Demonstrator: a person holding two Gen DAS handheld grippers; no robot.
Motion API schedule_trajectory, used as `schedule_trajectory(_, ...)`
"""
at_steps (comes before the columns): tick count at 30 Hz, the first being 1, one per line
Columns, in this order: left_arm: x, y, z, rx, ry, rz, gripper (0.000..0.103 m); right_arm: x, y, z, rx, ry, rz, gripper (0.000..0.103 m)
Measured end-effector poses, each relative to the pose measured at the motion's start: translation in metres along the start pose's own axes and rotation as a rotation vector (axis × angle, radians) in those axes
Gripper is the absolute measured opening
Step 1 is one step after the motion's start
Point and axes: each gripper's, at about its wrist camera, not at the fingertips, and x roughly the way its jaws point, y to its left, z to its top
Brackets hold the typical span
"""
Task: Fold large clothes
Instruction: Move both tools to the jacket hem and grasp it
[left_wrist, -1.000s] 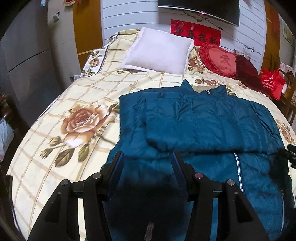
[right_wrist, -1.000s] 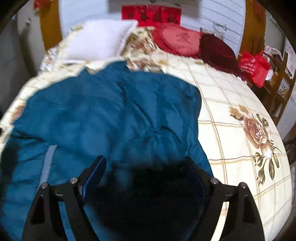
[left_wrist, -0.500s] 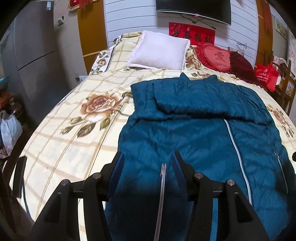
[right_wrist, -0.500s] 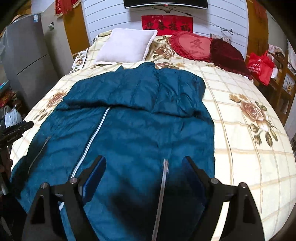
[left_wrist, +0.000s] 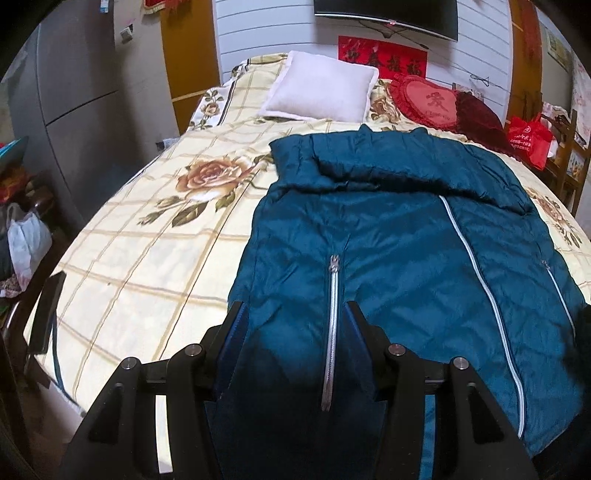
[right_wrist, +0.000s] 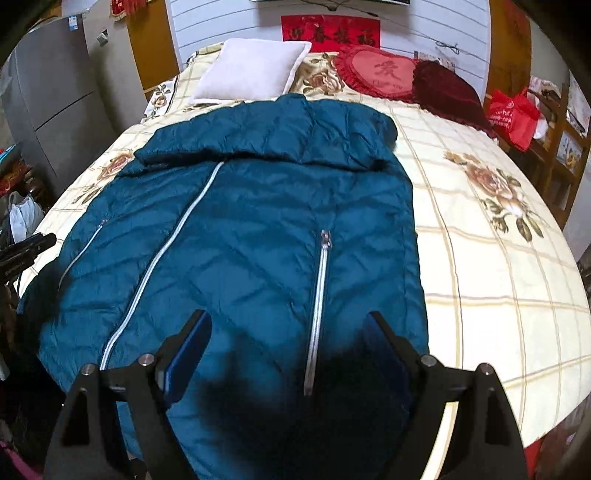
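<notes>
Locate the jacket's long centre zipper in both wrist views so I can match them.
Left wrist: the centre zipper runs right of middle, slanting down toward the lower right edge, right of the left gripper.
Right wrist: the centre zipper runs left of middle, slanting down-left, left of the right gripper.
Shared landmark: the white pillow at the bed's head.

White pillow (left_wrist: 321, 92), red heart cushion (left_wrist: 430, 101), rose-print bedspread (left_wrist: 147, 236).
</notes>
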Motion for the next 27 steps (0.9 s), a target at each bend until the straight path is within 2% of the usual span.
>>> schedule_trajectory(7, -0.005, 0.011, -0.004, -0.046, 0.026, -0.028, 0.069, -0.007, -0.006, -0.009, 0.016, 0.015, 0.004, 0.087)
schedule_trajectory(16, -0.014, 0.016, -0.012, -0.051, 0.03, -0.042, 0.069, -0.016, -0.013, -0.021, 0.023, 0.028, -0.002, 0.088)
schedule_trajectory(20, -0.01, 0.024, -0.019, -0.054, 0.071, -0.056, 0.069, -0.017, -0.017, -0.027, 0.031, 0.041, -0.005, 0.089)
schedule_trajectory(27, -0.008, 0.05, -0.036, -0.116, 0.143, -0.099, 0.069, -0.023, -0.025, -0.036, 0.033, 0.054, -0.024, 0.089)
